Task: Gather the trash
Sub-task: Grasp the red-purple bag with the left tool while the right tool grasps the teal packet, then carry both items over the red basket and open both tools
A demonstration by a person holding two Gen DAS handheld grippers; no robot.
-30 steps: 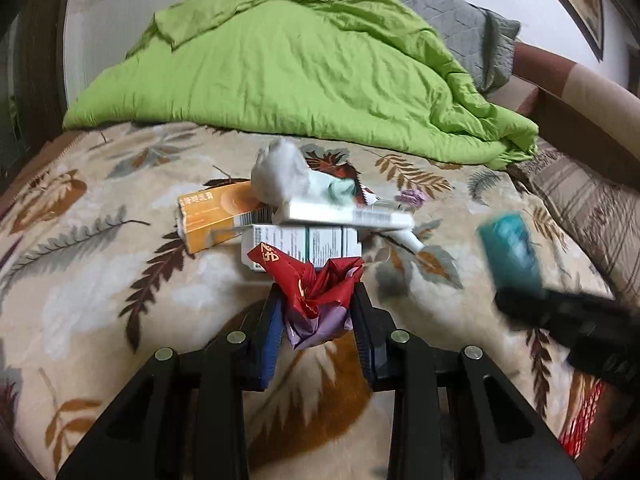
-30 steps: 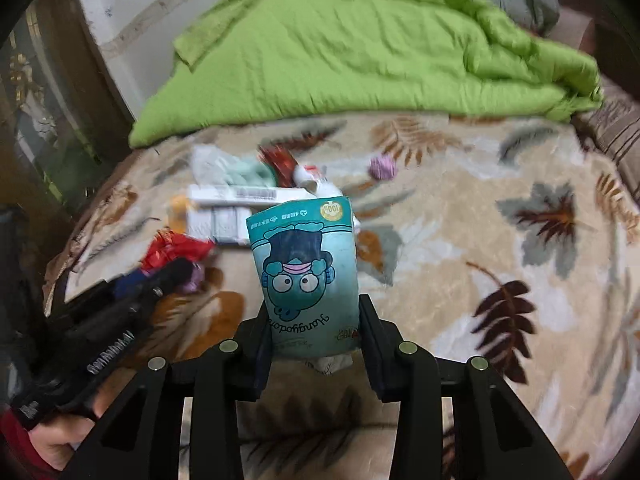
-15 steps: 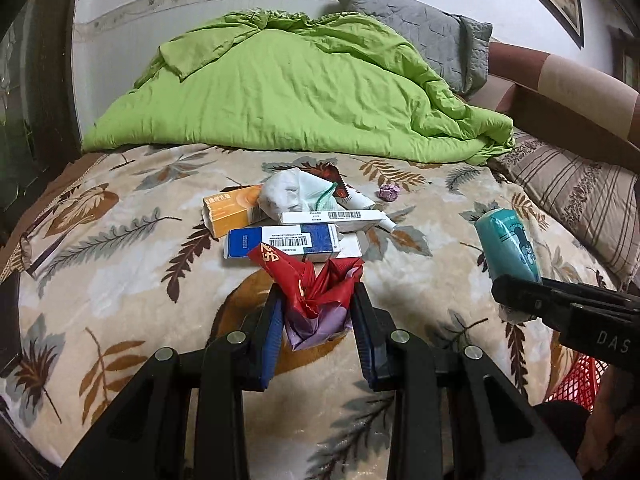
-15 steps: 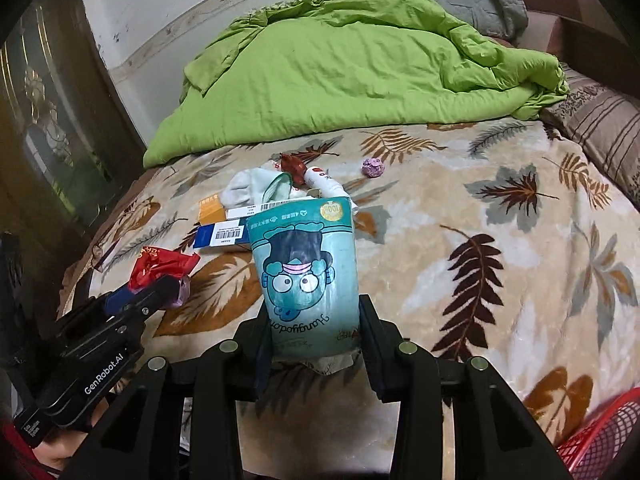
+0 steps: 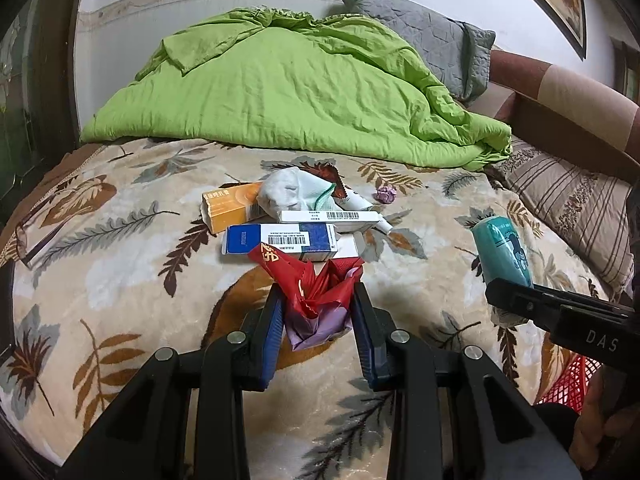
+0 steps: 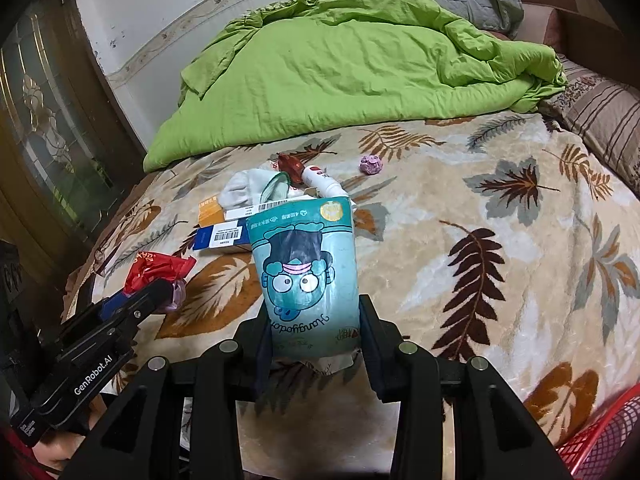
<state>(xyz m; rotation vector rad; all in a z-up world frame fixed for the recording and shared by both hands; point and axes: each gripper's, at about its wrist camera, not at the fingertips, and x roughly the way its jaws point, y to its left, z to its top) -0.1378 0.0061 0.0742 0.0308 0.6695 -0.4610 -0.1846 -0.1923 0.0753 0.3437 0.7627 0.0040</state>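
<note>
Both tools loaded. Left tool (image 5: pixel 318 312) clenched on a crumpled red wrapper (image 5: pixel 308 280) with a purple scrap beneath it, lifted clear of the bed. Right tool (image 6: pixel 314 332) clenched on a teal cartoon pouch (image 6: pixel 306 268), held upright off the blanket.

Red mesh basket (image 6: pixel 608 440) at 4 to 5 o'clock in the right wrist view, only its rim showing at the frame edge; neither held piece is over it yet.

Left on the leaf-print blanket (image 5: pixel 120 264), at 12 o'clock from the left tool: blue-and-white box (image 5: pixel 280 240), white barcode box (image 5: pixel 328 216), orange box (image 5: pixel 228 208), a crumpled white bag (image 5: pixel 292 192), a white tube (image 6: pixel 324 184), all heaped and touching. A small purple wad (image 5: pixel 386 193) lies apart at 1 o'clock.

Judgement: early to midway. Two pieces lifted but not binned, about six left. Basket contents not visible.
</note>
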